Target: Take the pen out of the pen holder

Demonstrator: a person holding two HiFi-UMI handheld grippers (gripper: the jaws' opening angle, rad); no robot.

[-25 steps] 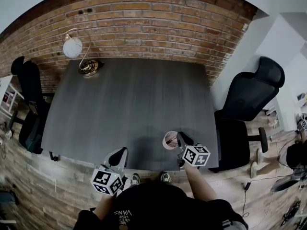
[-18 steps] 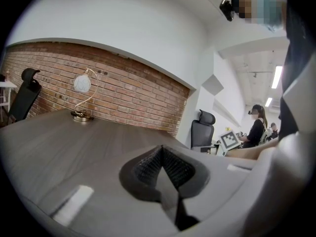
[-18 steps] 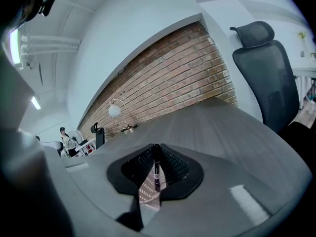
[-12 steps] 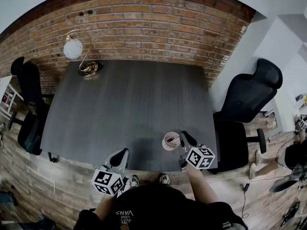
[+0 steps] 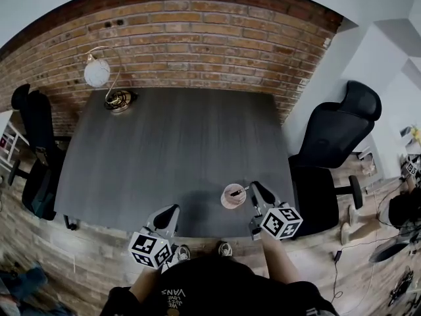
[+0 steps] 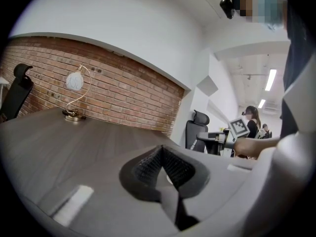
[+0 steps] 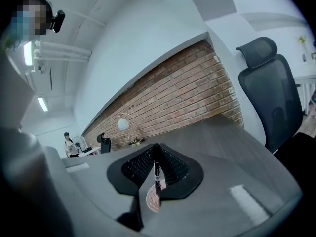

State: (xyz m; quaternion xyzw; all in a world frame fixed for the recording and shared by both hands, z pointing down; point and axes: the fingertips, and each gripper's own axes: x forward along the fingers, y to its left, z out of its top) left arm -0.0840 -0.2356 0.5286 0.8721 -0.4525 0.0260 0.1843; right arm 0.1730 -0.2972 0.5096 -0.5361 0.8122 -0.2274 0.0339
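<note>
A pinkish pen holder [image 5: 233,195] stands near the front right edge of the dark grey table [image 5: 171,143]. My right gripper [image 5: 253,191] hovers just right of it, shut on a black pen [image 5: 238,191]. In the right gripper view the pen [image 7: 157,169] stands upright between the pads, its lower end over the holder's mouth [image 7: 153,200]; I cannot tell whether it is clear of the rim. My left gripper [image 5: 172,210] hangs at the table's front edge, left of the holder. Its pads [image 6: 148,164] meet with nothing between them.
A globe desk lamp [image 5: 99,71] stands at the table's far left corner before a brick wall. Black office chairs stand to the right [image 5: 335,137] and left [image 5: 36,130]. A person [image 6: 252,120] stands far off in the room behind.
My right gripper has risen with the pen, drawing it up out of the holder. The left gripper has stayed almost where it was.
</note>
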